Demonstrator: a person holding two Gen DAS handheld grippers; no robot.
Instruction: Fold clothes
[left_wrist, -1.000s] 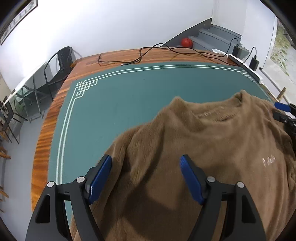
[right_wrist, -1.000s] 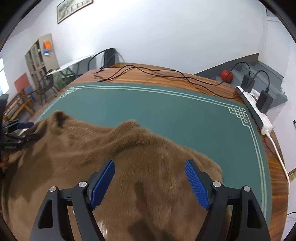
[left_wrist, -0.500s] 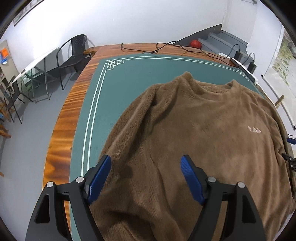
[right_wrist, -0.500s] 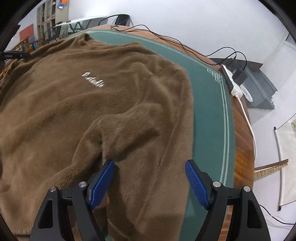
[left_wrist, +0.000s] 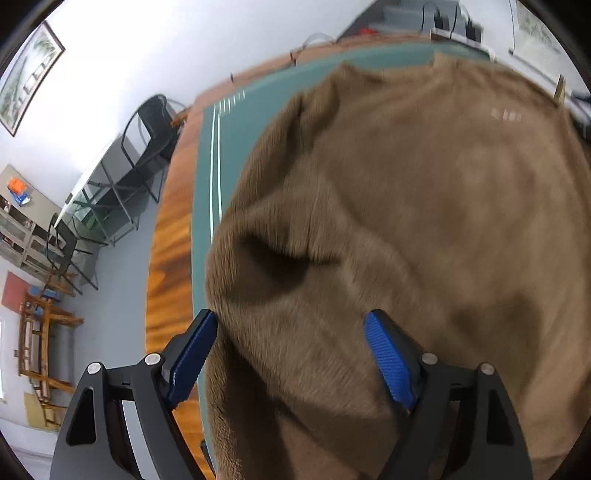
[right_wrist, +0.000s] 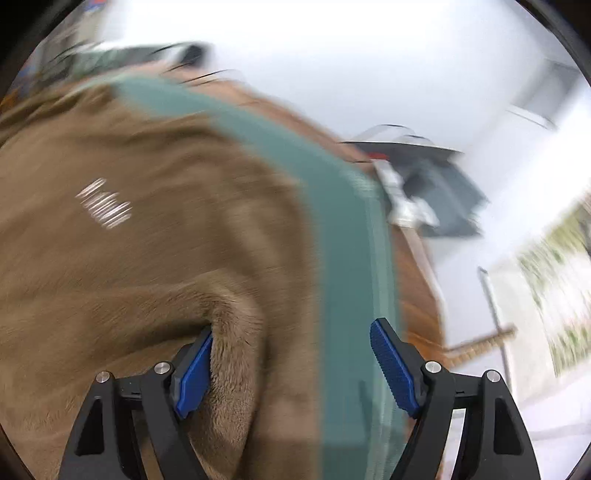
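The fingers of the left gripper (left_wrist: 291, 354) stand spread wide over the near left part of a brown fleece sweatshirt (left_wrist: 424, 206), one blue pad at the edge of the cloth and the other over its pile; its jaws have just been opening a little further, with a raised fold of fleece between them but nothing pinched. The fingers of the right gripper (right_wrist: 291, 362) are spread as well: the left pad touches a rolled ridge of the sweatshirt (right_wrist: 140, 251), the right pad hangs over the green mat (right_wrist: 347, 236), and no cloth is clamped.

The sweatshirt lies spread, chest side up (a small pale logo shows), on the green mat that covers the wooden bench (left_wrist: 168, 266), its collar at the far end. A black chair (left_wrist: 147, 136) stands beyond the bench's far left corner.

The fleece looks thick, soft and limp; it should be light, bunch easily and sag from any single grip, though the pile ought to give the ribbed pads good purchase. I judge the best holds to be at the side edges near the hem or shoulder seams, pinching both layers together rather than a loose top fold, which would slip or lift only one layer.
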